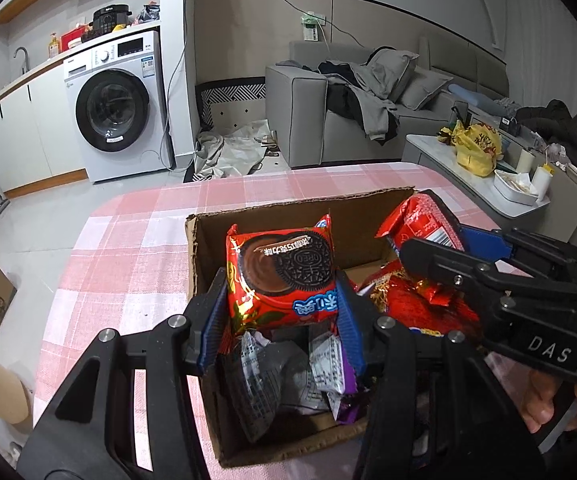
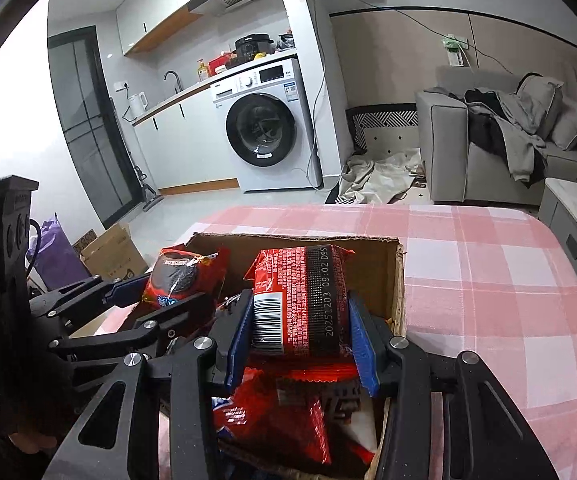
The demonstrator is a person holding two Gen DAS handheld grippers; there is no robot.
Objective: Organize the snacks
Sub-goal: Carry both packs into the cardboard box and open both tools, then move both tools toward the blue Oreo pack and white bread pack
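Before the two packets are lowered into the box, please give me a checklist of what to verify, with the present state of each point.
1. Left tongs hold the Oreo packet between both fingers: ok.
2. Right tongs hold the red packet with barcode between both fingers: ok.
3. Both packets are above the open cardboard box: ok.
4. The two tongs are apart, not touching each other: ok.
5. Free space in the box: not ok under the right tongs, where red packets are piled; cannot tell under the left.
6. Box lies fully on the pink checked tablecloth: cannot tell, near edge hidden.
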